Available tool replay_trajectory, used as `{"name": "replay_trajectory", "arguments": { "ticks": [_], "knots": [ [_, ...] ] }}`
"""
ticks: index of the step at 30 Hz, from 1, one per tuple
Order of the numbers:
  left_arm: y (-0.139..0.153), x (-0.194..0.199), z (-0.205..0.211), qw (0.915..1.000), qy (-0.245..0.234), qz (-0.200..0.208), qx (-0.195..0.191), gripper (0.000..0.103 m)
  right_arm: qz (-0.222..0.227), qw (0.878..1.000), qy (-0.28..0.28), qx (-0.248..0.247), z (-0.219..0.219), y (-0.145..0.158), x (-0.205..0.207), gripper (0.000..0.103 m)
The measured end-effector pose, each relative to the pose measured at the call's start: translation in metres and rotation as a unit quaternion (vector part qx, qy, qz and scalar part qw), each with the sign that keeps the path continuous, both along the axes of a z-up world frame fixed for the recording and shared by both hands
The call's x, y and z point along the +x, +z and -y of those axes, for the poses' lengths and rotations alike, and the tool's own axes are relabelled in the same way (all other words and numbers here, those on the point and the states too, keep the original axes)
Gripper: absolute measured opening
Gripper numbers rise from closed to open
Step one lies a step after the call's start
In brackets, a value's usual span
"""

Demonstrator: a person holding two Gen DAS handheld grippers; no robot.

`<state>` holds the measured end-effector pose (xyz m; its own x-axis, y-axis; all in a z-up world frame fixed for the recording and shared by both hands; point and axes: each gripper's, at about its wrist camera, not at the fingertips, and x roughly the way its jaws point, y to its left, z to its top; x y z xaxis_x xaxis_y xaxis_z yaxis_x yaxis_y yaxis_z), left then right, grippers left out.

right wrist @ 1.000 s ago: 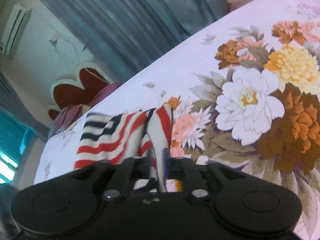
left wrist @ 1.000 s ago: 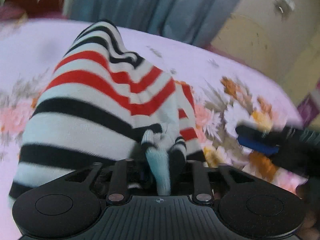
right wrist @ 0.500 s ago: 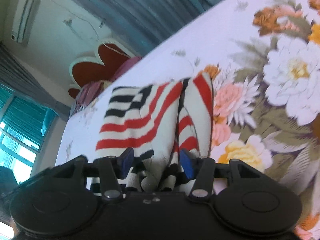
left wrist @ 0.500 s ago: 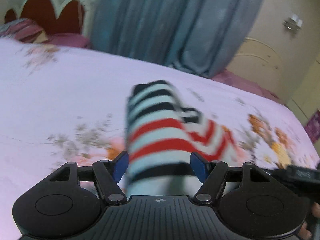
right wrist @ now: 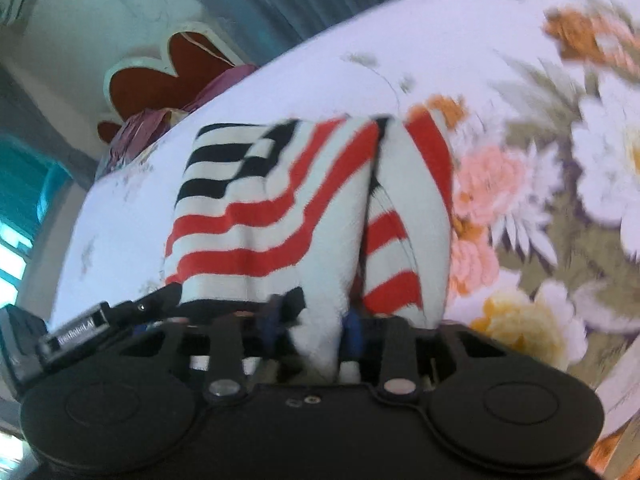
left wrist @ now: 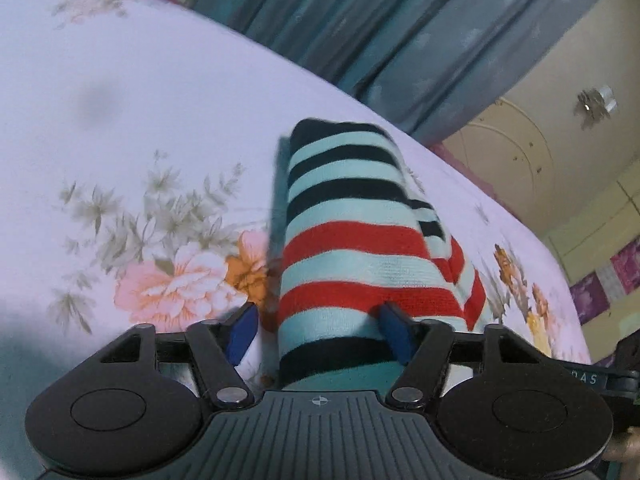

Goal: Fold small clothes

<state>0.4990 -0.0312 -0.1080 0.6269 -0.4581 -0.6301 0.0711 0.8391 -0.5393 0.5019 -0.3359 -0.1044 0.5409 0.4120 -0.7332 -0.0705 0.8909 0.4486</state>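
A small striped garment (left wrist: 352,248), white with black and red bands, lies folded on the floral bed sheet (left wrist: 132,120). In the left wrist view my left gripper (left wrist: 320,332) is open, its blue pads (left wrist: 244,330) standing on either side of the garment's near end. In the right wrist view the same garment (right wrist: 280,208) lies just ahead. My right gripper (right wrist: 312,320) has its jaws close around a fold of the cloth; the view is blurred, so I cannot tell whether it grips. The left gripper's finger (right wrist: 120,312) shows at the left.
The bed sheet (right wrist: 540,200) carries large orange, pink and white flowers on the right. A red scalloped headboard (right wrist: 160,80) and purple pillows stand at the far end. Blue curtains (left wrist: 400,32) and a cream wall lie beyond the bed.
Both grippers were shut on the garment a second ago, then opened. The garment has dropped flat into a narrower fold. The right jaws have since narrowed around a fold.
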Motion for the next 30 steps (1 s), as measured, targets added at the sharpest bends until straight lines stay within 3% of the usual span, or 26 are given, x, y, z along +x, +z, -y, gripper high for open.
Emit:
{"name": "replay_trajectory", "arguments": {
  "ticks": [5, 8, 12, 14, 16, 19, 21, 25, 27, 30],
  "knots": [
    [0.031, -0.002, 0.017, 0.9979, -0.033, 0.034, 0.044, 0.038, 0.105, 0.992, 0.021, -0.069, -0.011, 0.045, -0.025, 0.020],
    [0.044, -0.001, 0.036, 0.9928, -0.075, 0.042, 0.083, 0.034, 0.119, 0.990, 0.009, -0.075, 0.003, 0.058, -0.037, 0.020],
    [0.041, -0.001, 0.082, 0.9680, -0.126, 0.050, 0.211, 0.034, 0.046, 0.996, -0.022, -0.069, 0.029, 0.012, -0.026, 0.020],
    [0.043, -0.006, 0.099, 0.9523, -0.140, 0.066, 0.263, 0.034, 0.042, 0.998, -0.044, -0.033, 0.041, -0.001, -0.028, 0.020],
    [0.043, -0.007, 0.105, 0.9445, -0.147, 0.071, 0.285, 0.034, 0.046, 0.997, -0.049, -0.028, 0.043, -0.004, -0.032, 0.020],
    [0.044, -0.010, 0.109, 0.9391, -0.150, 0.079, 0.299, 0.034, 0.055, 0.997, -0.049, -0.038, 0.043, -0.009, -0.034, 0.027],
    [0.043, -0.009, 0.110, 0.9380, -0.150, 0.085, 0.300, 0.034, 0.049, 0.997, -0.065, -0.012, 0.051, -0.019, -0.034, 0.036],
    [0.045, -0.007, 0.099, 0.9452, -0.147, 0.086, 0.278, 0.034, 0.040, 0.996, -0.078, 0.003, 0.054, -0.008, -0.038, 0.033],
    [0.055, -0.016, 0.089, 0.9523, -0.134, 0.095, 0.257, 0.034, 0.067, 0.994, -0.084, -0.013, 0.053, 0.010, -0.049, 0.026],
    [0.071, -0.038, 0.082, 0.9579, -0.136, 0.118, 0.224, 0.034, 0.101, 0.992, -0.065, -0.036, 0.048, 0.035, -0.063, 0.024]
  ]
}}
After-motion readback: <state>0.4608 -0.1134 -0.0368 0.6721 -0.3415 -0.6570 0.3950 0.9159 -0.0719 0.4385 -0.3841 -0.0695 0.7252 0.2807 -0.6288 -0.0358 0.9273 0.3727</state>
